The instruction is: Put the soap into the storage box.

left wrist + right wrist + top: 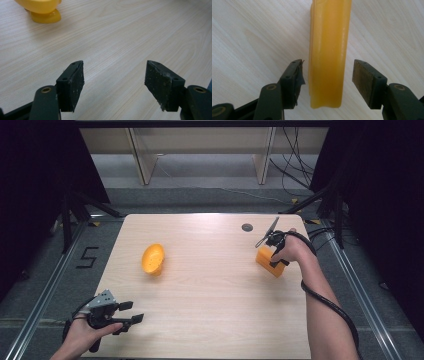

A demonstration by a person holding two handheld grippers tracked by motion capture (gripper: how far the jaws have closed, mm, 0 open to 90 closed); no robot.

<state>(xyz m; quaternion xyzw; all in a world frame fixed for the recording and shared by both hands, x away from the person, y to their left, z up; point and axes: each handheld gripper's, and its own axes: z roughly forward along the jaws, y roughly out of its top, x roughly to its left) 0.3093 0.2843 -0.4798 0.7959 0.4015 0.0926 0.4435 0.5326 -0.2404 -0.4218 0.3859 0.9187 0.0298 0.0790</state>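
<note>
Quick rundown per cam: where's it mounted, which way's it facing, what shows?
High view: above the person's side, looking forward and down on the light wooden table; both forearms and claws enter from below.
Left gripper view: rides the left claw, looking along its open jaws across the tabletop.
Right gripper view: rides the right claw, looking down.
Shared with high view: orange rectangular block.

We saw our right claw (328, 83) straddling a yellow-orange block (329, 53) that stood on the pale wooden tabletop (257, 35). Its jaws stood apart on either side of the block, a narrow gap at the left pad and a wider one at the right, neither pad pressing.
</note>
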